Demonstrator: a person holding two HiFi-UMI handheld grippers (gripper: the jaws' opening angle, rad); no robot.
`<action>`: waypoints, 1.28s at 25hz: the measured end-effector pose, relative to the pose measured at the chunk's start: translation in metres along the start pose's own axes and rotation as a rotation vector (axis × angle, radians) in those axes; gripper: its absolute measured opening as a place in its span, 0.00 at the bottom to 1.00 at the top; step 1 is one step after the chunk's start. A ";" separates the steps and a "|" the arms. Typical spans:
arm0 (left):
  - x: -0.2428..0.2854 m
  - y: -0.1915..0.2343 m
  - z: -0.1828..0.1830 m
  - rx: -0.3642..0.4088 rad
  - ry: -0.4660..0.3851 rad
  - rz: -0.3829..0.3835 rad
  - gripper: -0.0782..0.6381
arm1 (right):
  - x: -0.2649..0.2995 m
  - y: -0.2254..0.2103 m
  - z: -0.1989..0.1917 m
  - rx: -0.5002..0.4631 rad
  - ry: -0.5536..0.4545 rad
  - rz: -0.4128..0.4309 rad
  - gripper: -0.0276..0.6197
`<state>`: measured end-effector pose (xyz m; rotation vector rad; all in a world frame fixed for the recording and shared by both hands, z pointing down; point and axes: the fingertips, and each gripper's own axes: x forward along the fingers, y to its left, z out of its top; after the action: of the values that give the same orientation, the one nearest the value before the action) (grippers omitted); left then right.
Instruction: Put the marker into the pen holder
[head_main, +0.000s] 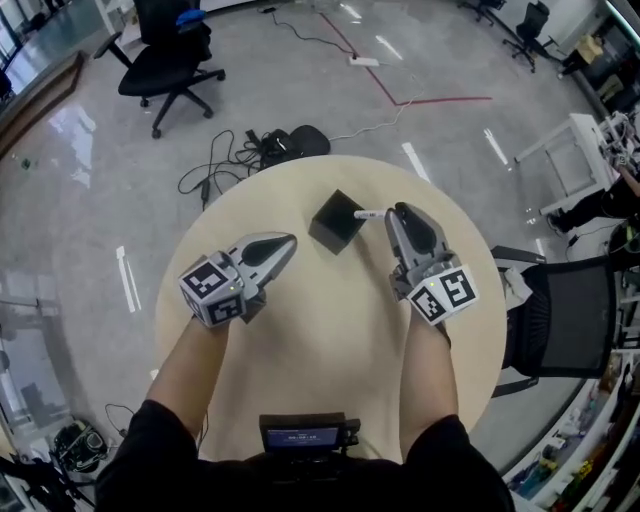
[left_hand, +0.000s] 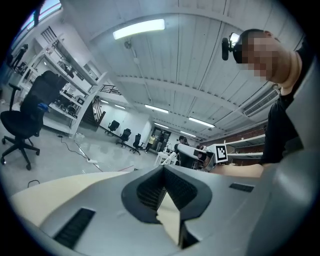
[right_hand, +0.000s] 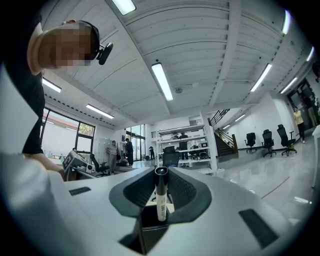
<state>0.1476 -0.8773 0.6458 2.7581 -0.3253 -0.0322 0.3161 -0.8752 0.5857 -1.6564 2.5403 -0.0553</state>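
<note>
Beige wood is what you notice first from the head view: a round table (head_main: 300, 380) on a glossy grey floor, with a black office chair (head_main: 165, 55) and a tangle of cables (head_main: 235, 150) on the far side. A black cube-shaped pen holder (head_main: 335, 220) sits toward the far middle of the tabletop. The left gripper (head_main: 291, 240) lies low on the near left, apart from the holder, its tip aimed toward it. The right gripper (head_main: 393, 212) is on the right, and the white marker (head_main: 368, 213) sticks out leftward from its tip, its free end just beside the holder's top right corner; whether it touches I cannot tell. In the left gripper view, the left gripper (left_hand: 162, 172) has its ribbed pads pressed together at the tips with nothing between them, only a sliver of tabletop showing through the gap below. In the right gripper view, the right gripper (right_hand: 161, 175) is pinching the marker (right_hand: 161, 200), which stands upright between the pads, dark end up and white barrel below. The dark pen holder (right_hand: 147, 220) shows low behind the marker's lower end.
</note>
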 end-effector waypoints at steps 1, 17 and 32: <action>0.001 0.001 -0.003 0.000 -0.001 -0.003 0.10 | 0.003 0.001 -0.007 0.000 0.009 0.004 0.17; 0.006 0.006 -0.038 -0.030 0.022 -0.032 0.10 | 0.028 0.005 -0.080 -0.037 0.118 0.021 0.17; 0.008 0.001 -0.048 -0.057 0.013 -0.039 0.10 | 0.027 -0.002 -0.101 -0.044 0.114 -0.026 0.17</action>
<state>0.1584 -0.8628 0.6911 2.7067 -0.2627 -0.0333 0.2958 -0.9037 0.6844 -1.7507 2.6211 -0.0992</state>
